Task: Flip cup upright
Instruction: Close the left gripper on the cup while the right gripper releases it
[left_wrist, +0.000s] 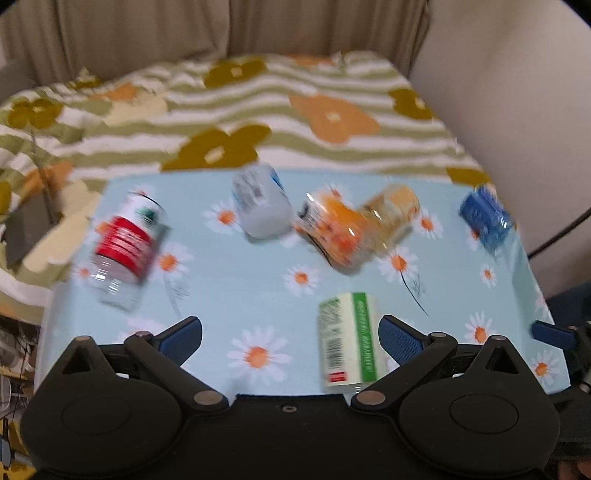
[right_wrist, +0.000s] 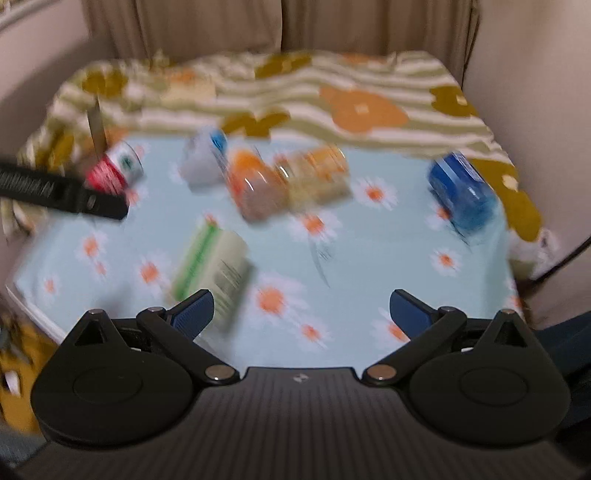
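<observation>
nearest the lens, the pale green-and-cream cylindrical cup with a barcode label (left_wrist: 349, 339) lies on its side on the light blue daisy-print table cover (left_wrist: 236, 291), just inside the right-hand finger of the left gripper (left_wrist: 291, 332), whose jaws stand wide and hold nothing. the right gripper (right_wrist: 301, 314) is likewise spread wide and empty, with the same cup (right_wrist: 212, 269) just beyond its left finger. this looks like the approach step; the next move calls for closing on the cup's side and turning it onto its base. beyond lie a clear bottle with a red label (left_wrist: 125, 243), a white tub (left_wrist: 260, 203), an orange-labelled clear container (left_wrist: 336, 229), a yellowish one (left_wrist: 391, 214) and a blue one (left_wrist: 485, 218). blur leaves no writing readable.
</observation>
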